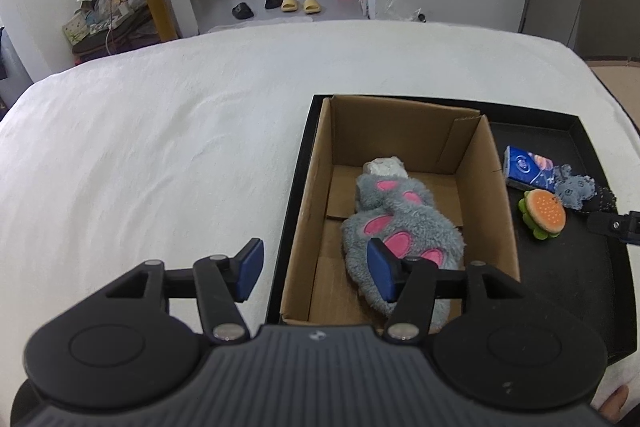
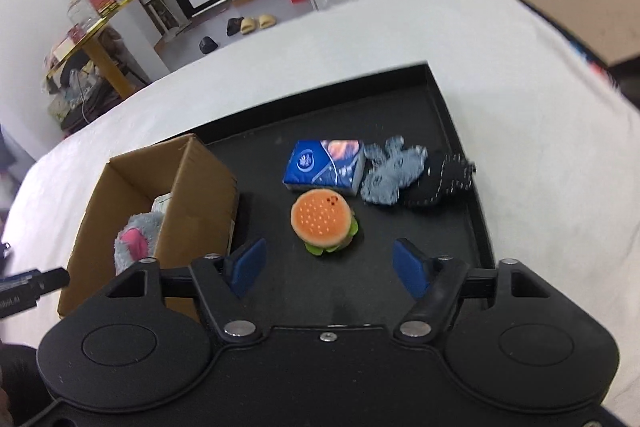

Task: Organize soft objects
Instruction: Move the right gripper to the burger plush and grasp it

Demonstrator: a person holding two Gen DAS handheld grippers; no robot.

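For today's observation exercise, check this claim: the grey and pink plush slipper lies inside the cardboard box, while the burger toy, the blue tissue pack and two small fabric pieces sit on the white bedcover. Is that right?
One detail is wrong. The burger toy, blue tissue pack and fabric pieces sit on the black tray, not on the white bedcover, as the right wrist view shows. The plush slipper does lie inside the cardboard box.
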